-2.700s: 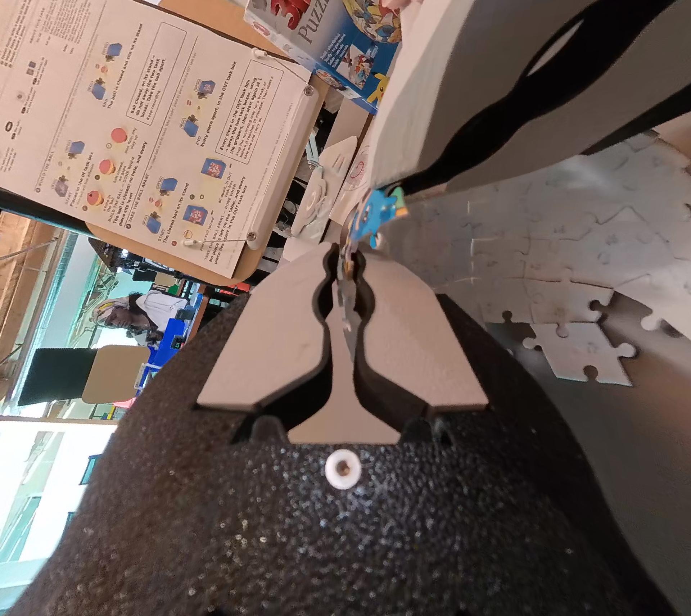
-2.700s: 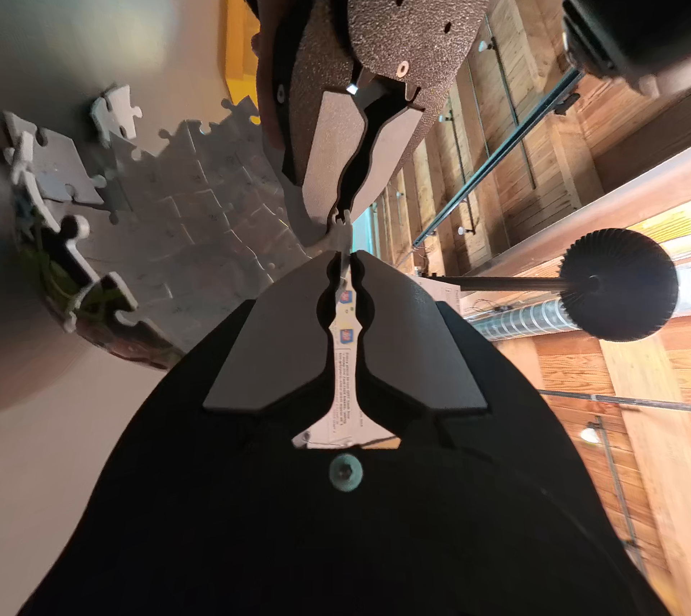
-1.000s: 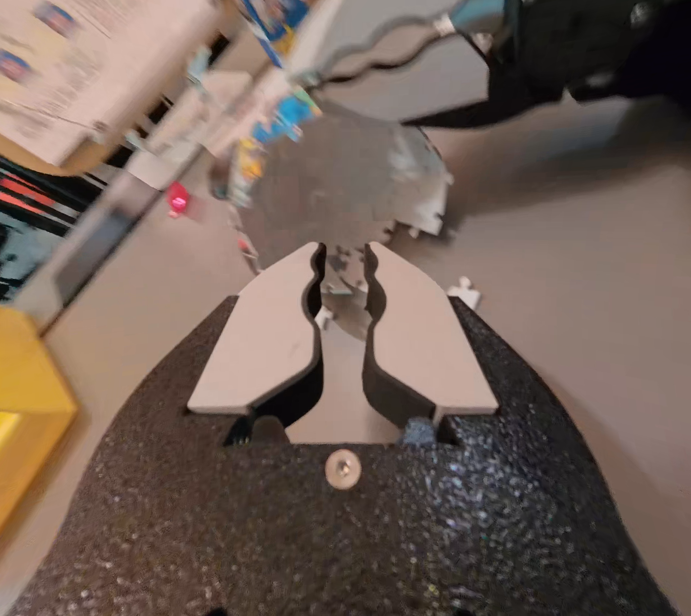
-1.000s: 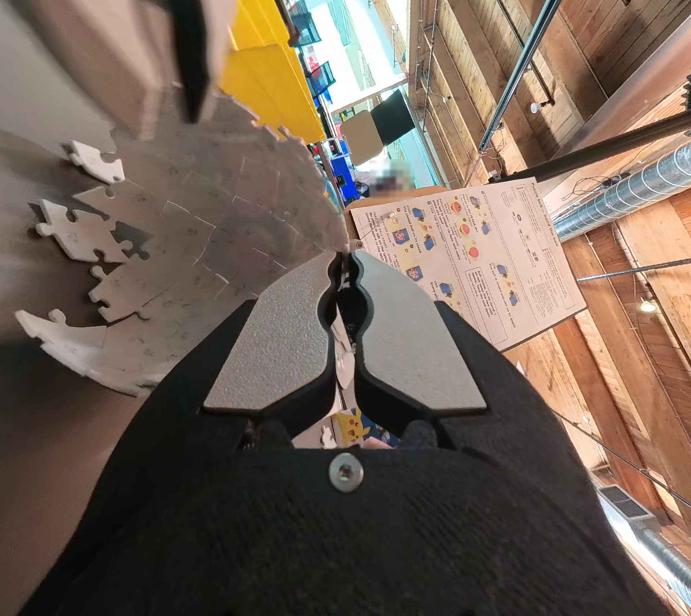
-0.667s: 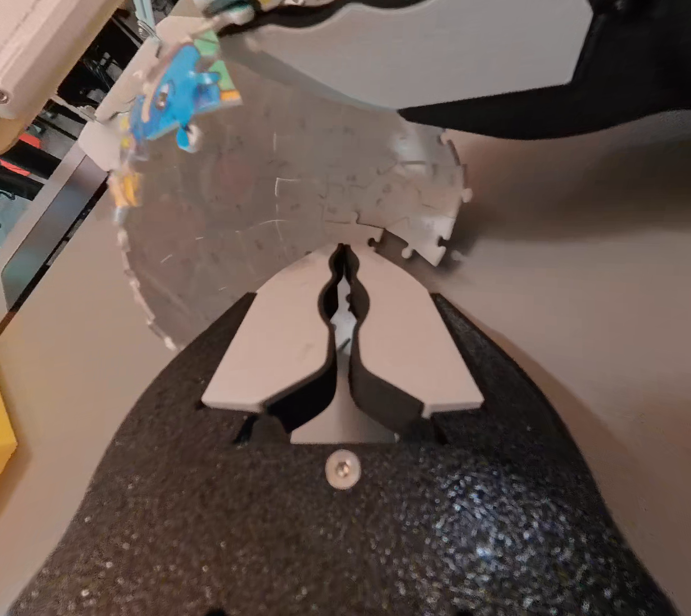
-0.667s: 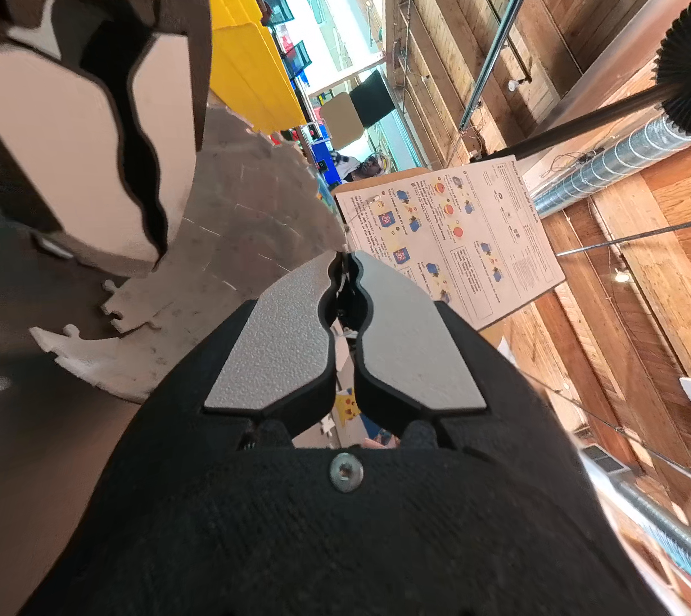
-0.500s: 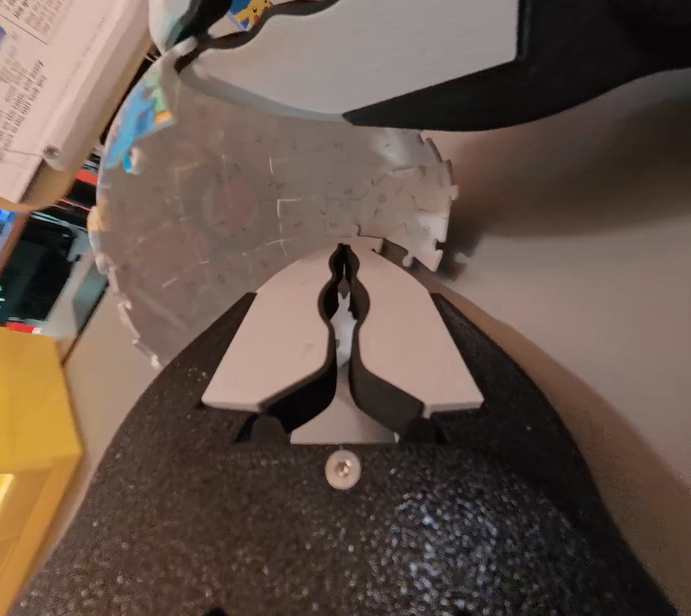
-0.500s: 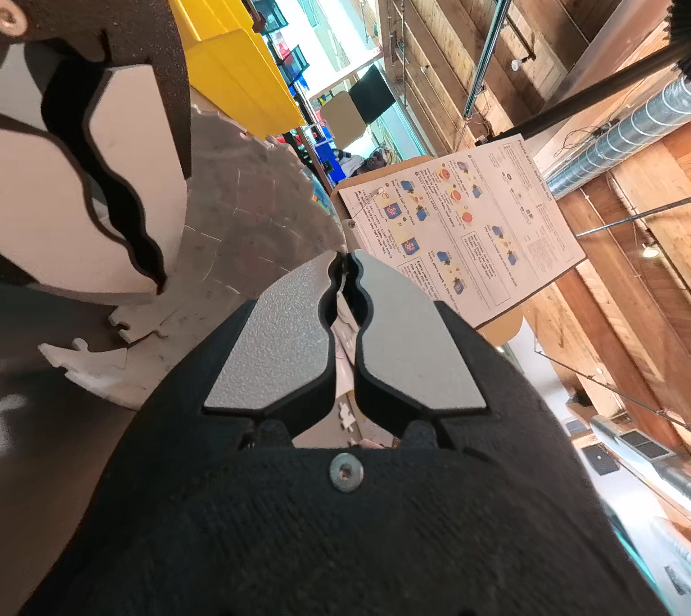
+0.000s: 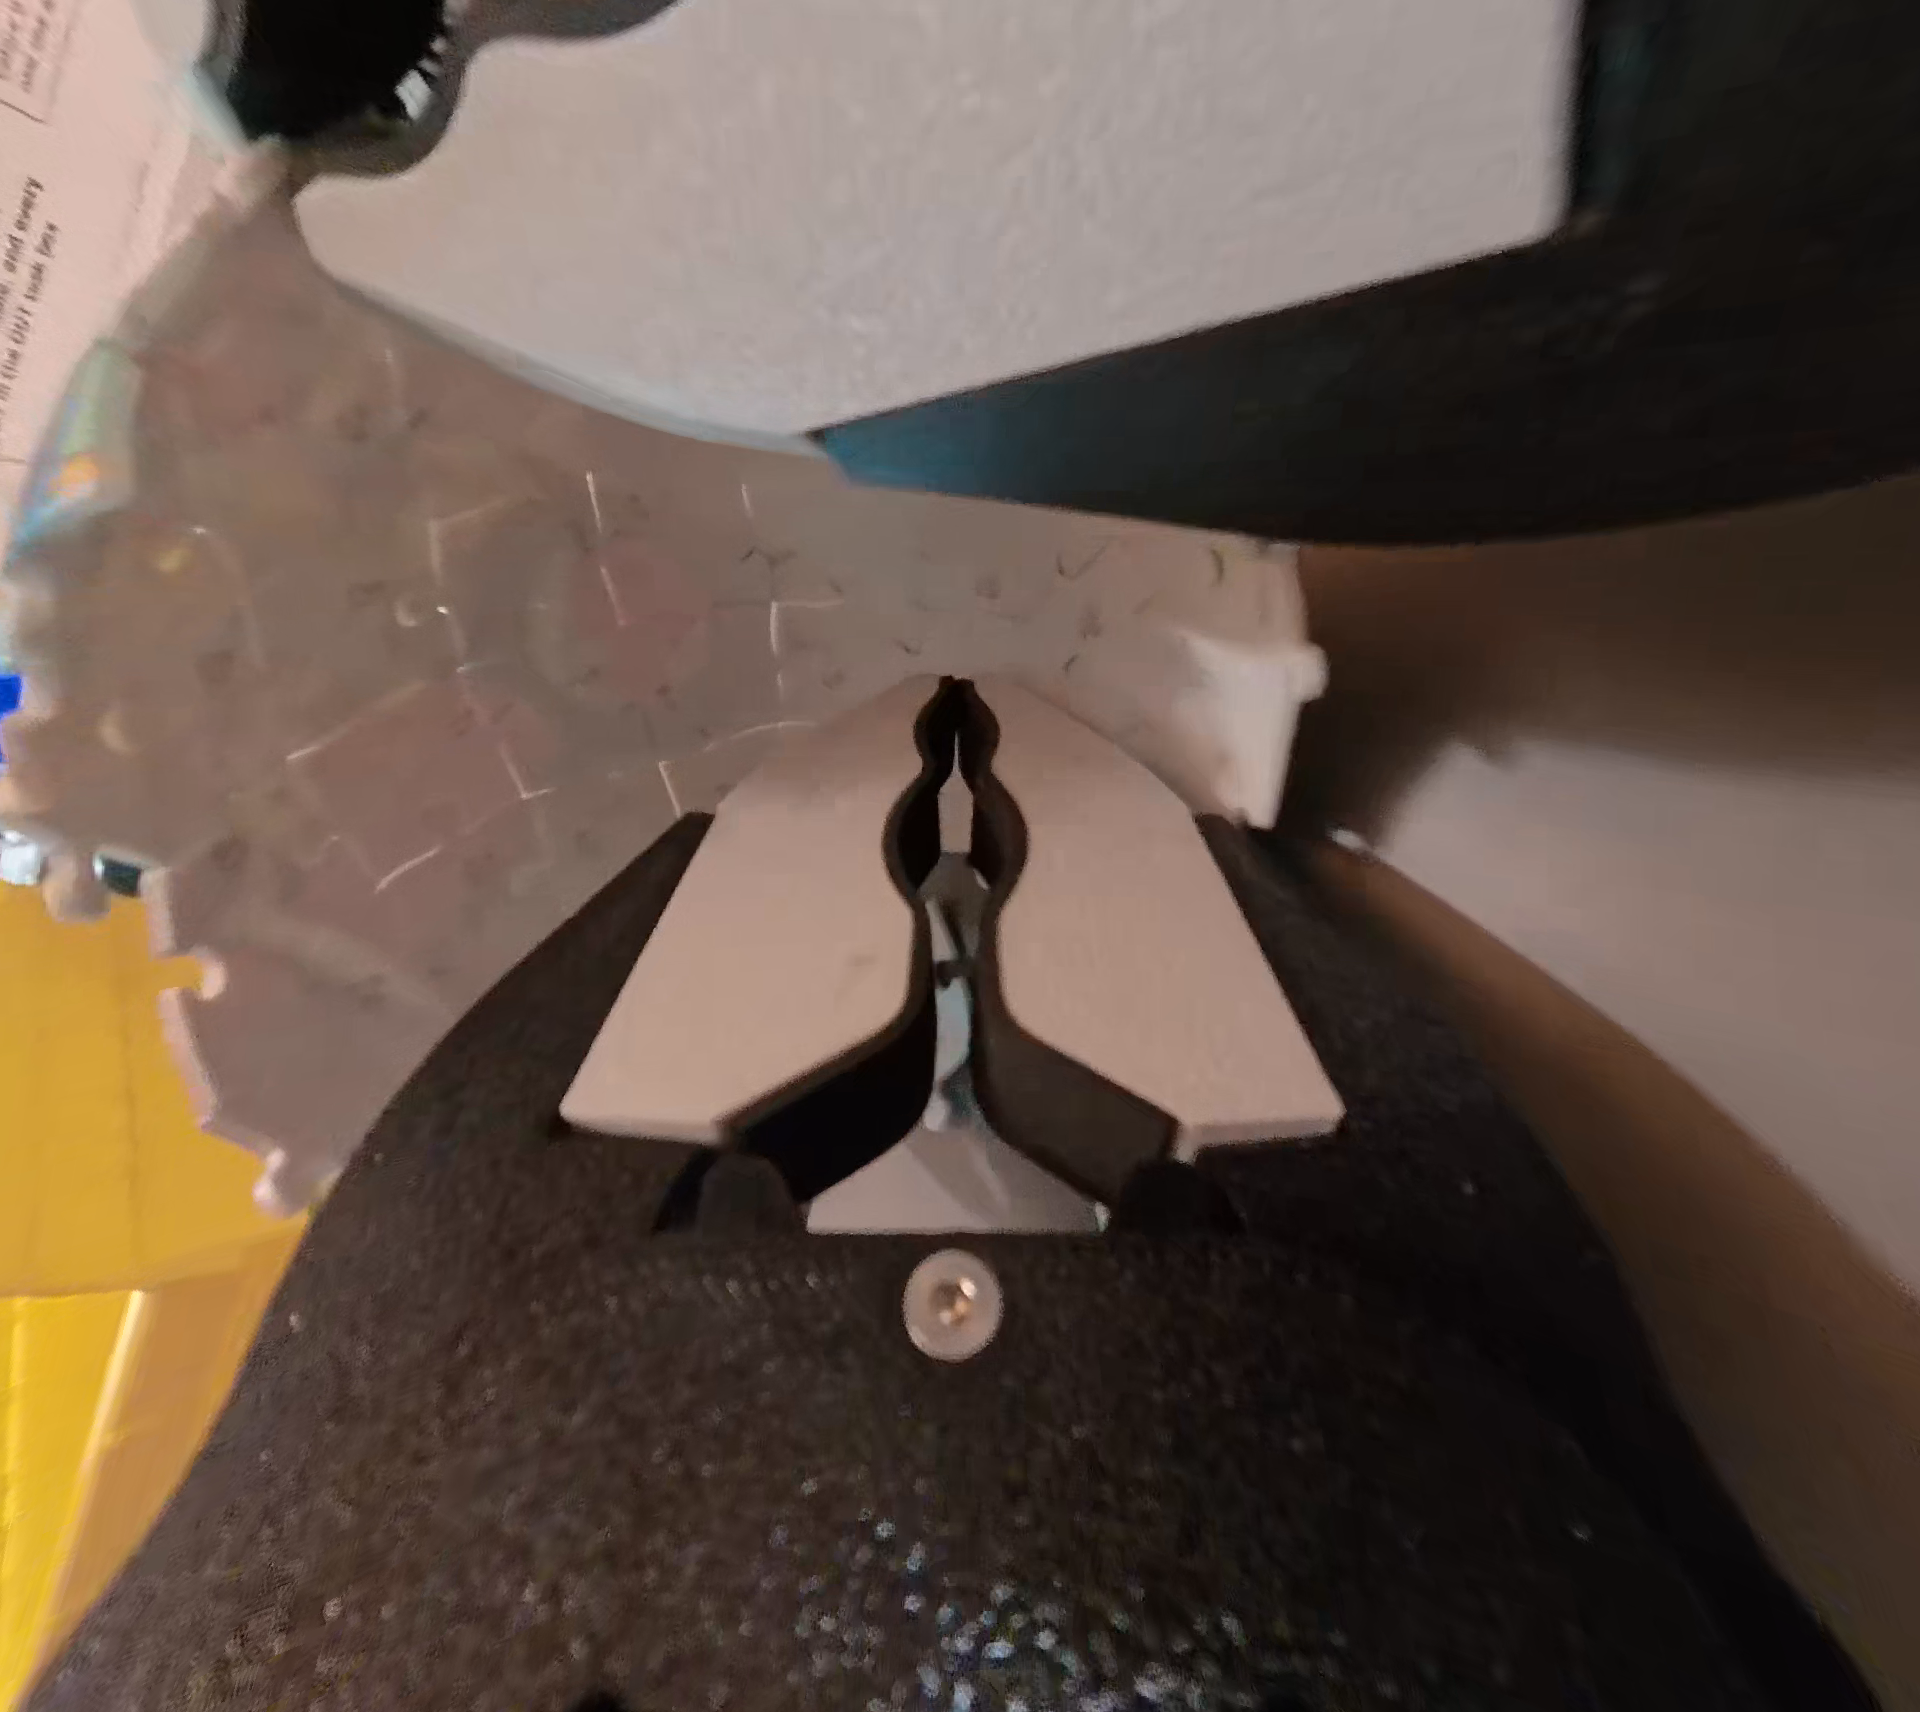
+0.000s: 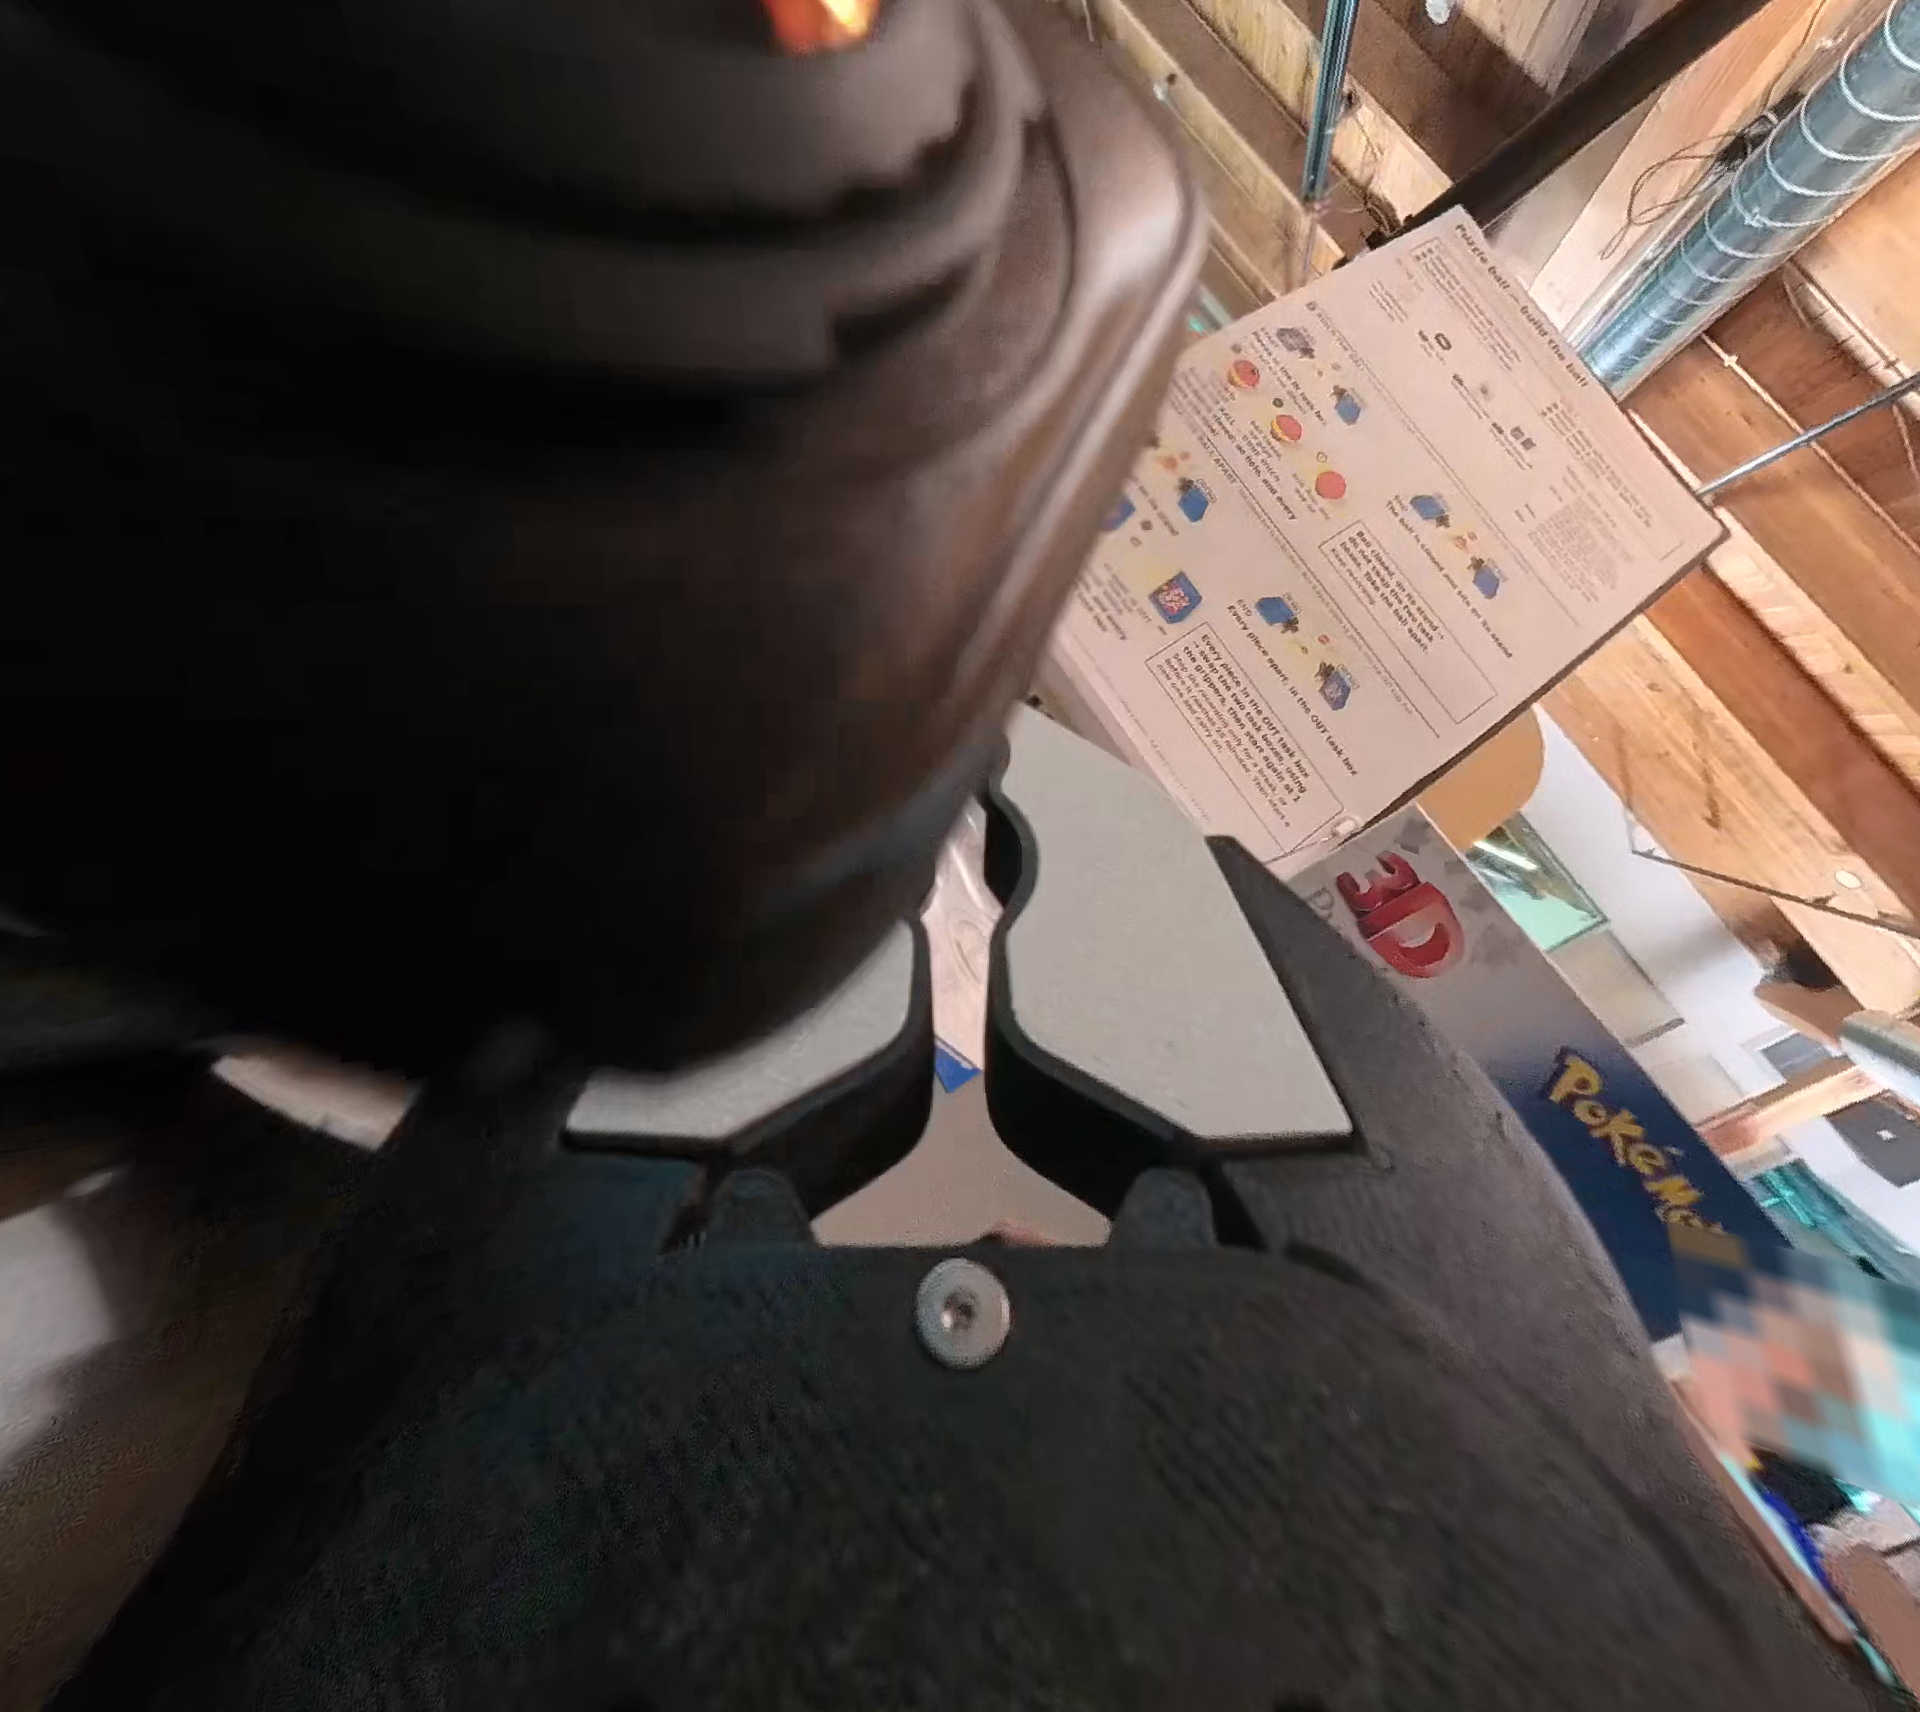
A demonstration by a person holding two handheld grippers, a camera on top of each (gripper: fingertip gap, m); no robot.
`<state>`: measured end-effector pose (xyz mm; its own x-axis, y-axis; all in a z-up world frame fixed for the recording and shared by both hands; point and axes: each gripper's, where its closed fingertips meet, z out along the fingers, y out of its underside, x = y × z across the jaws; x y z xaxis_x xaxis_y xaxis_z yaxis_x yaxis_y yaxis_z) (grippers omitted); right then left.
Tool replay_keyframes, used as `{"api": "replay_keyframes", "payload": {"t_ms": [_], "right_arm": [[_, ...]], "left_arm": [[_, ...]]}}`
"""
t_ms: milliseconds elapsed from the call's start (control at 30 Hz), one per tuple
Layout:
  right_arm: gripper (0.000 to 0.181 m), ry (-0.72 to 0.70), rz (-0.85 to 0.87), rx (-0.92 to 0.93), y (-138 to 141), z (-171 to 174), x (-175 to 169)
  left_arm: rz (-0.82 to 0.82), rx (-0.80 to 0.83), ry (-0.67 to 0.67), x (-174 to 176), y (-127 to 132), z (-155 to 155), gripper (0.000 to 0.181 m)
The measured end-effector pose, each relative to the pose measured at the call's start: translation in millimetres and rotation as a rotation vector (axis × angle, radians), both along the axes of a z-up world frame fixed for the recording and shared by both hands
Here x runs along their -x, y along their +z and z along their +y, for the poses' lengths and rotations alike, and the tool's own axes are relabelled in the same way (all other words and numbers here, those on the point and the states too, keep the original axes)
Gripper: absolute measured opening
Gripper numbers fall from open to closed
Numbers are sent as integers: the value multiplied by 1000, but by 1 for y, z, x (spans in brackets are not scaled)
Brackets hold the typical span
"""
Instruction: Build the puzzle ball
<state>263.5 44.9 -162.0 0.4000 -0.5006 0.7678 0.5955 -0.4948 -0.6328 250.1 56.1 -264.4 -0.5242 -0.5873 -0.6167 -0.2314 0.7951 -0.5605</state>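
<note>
Since 0.5 s ago both grippers have closed in on each other: in our left wrist view the left gripper [image 9: 954, 694] has its fingers pinched narrow on the lower rim of the half-built puzzle ball [image 9: 499, 654], w/ the right gripper [image 9: 249, 135] clamped on its upper edge, close overhead. In our right wrist view a dark blurred body hides the fingertips, fingers [image 10: 1132, 966] look near-closed w/ a slim gap, grip can't be told; instruction sheet [image 10: 1392, 519] and puzzle box [image 10: 1538, 1018] behind.

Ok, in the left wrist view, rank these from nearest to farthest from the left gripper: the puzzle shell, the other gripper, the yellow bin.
1. Puzzle shell: its rim is clamped in the left gripper.
2. Right gripper: above, pinching the shell's far upper-left edge.
3. Yellow bin: lower left, behind the shell.
</note>
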Motion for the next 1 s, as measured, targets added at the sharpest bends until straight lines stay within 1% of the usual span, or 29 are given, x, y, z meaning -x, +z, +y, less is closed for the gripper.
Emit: {"api": "replay_keyframes", "payload": {"t_ms": [33,200,333,467,500,567,633,700,733,900,1000], "right_arm": [[3,2,12,-10,-1,-2,-1],[4,15,91,-71,-4,-8,-7],[3,26,111,-88,-4,-9,-8],[3,20,106,-86,-4,-10,-9],[3,19,96,-82,-4,-10,-8],[3,11,84,-80,-3,-11,-8],[3,7,78,-79,-2,-11,-8],[3,4,73,-76,-2,-11,-8],[3,3,73,-77,-2,-11,-8],[3,-9,63,-67,-2,-10,-8],[3,-35,38,-51,-1,-11,-7]], "left_arm": [[15,9,9,-1,-1,0,0],[93,-8,7,0,-5,-1,0],[123,-52,8,0,-7,-1,0],[143,-30,5,0,-7,-1,0],[128,-7,17,0,-4,0,0],[49,74,28,1,13,-2,0],[6,136,25,8,29,-2,0],[-9,166,48,15,38,5,0],[-2,171,67,18,39,11,0],[55,138,119,30,26,39,0],[151,211,197,40,13,50,18]]}}
